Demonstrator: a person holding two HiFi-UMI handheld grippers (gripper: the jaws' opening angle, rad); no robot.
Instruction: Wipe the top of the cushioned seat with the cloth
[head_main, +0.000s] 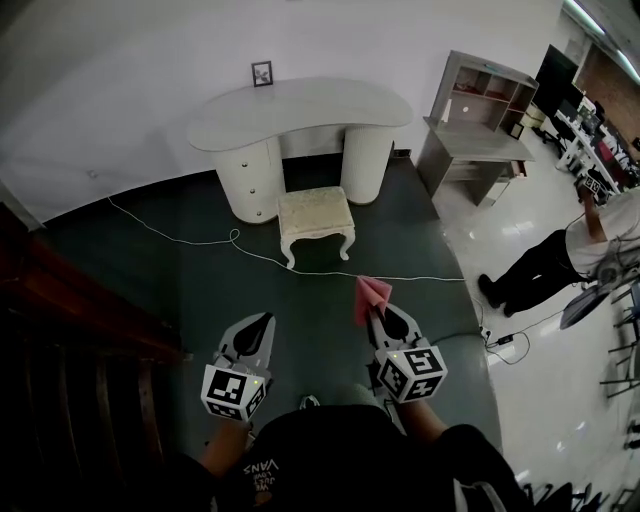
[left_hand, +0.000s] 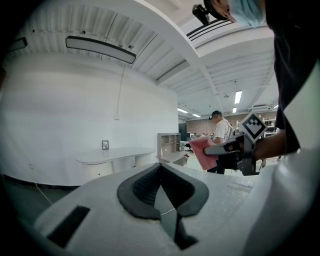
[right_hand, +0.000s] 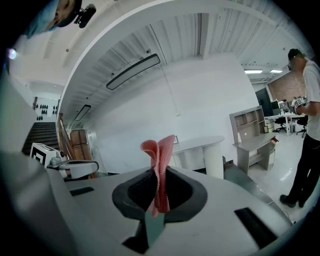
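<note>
Ahead of you the cushioned seat (head_main: 314, 210) stands just before the vanity table (head_main: 300, 113), a shelved desk (head_main: 478, 140) to their right; the cloth (head_main: 372, 294) sits in your right gripper (head_main: 378, 313).

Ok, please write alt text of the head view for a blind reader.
The right gripper holds a folded pink cloth; the left gripper is shut and empty. Ahead, a cushioned stool stands before a white dressing table.

dark floor (head_main: 150, 270) carries the cushioned seat (head_main: 314, 212), a white dressing table (head_main: 300, 115) and a trailing white cable (head_main: 420, 278).
</note>
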